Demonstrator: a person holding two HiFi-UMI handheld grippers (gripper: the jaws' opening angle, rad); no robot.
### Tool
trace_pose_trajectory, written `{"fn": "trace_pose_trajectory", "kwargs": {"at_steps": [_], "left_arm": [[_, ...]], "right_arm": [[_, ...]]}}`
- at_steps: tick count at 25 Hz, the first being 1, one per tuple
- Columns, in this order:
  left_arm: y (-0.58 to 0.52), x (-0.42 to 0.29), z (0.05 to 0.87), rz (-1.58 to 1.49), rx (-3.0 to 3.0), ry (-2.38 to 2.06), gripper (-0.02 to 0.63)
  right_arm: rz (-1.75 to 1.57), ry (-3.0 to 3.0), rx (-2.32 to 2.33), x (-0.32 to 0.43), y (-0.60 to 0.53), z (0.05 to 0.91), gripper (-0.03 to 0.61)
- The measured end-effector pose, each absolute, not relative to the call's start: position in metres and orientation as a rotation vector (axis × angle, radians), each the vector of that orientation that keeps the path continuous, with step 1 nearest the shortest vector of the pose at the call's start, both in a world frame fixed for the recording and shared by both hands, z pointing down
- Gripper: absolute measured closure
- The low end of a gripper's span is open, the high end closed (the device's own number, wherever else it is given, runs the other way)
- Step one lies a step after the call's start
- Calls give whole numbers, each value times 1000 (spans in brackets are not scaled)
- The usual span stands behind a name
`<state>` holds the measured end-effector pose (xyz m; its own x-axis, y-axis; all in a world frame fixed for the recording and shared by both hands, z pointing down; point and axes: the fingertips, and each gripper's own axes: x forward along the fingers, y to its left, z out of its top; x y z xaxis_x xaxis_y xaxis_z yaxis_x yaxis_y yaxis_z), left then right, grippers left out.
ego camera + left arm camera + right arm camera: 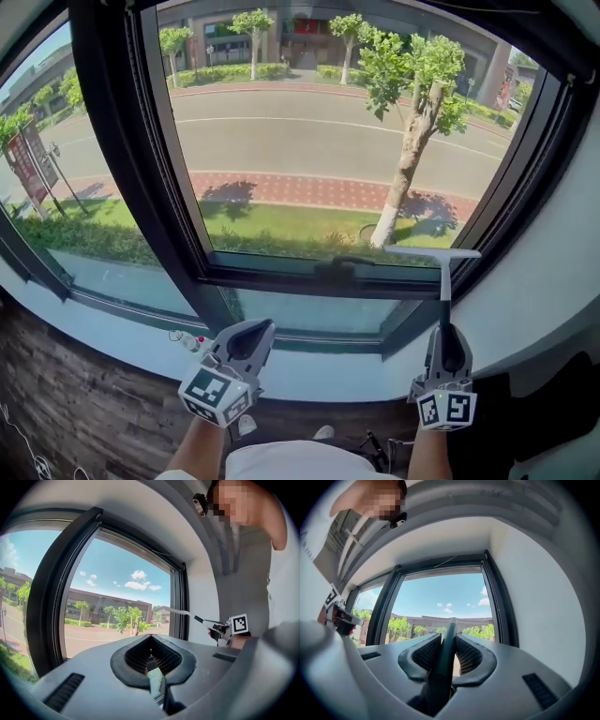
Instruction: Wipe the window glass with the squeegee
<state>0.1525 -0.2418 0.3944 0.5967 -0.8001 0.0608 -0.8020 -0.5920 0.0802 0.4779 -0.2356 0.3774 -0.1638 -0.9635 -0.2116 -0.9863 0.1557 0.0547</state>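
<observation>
Overhead, squeegee (444,286) shows blade; right gripper view, handle.

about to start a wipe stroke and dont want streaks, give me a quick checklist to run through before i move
1. Grip on the tool: ok. The right gripper is shut on the squeegee handle, which runs straight out between the jaws.
2. Blade level: ok. It looks roughly horizontal in the head view.
3. Blade pressed on the window glass: cannot tell. It sits low at the pane's right side, but no view shows contact.
4. Left gripper out of the way: ok. Its jaws are together and empty, and it is low and to the left of the squeegee.
5. Window handle clear of the blade: ok. It lies on the lower frame, left of the blade.
</observation>
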Motion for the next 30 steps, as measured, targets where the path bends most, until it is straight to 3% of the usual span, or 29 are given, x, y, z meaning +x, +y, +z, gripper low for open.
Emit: {"fn": "trace_pose_trajectory", "kwargs": {"at_steps": [14,20,30], "left_arm": [[-241,7,403,94,2848,-1179,597],[-236,8,403,113,2851,-1119,597],[-243,16,389,63,2859,-1162,597]], "right_arm": [[619,2042,-1874,317,-339,138,479],[658,2009,-1890,317,-372,63,479],[712,1981,-1879,330,-383,7,479]]}}
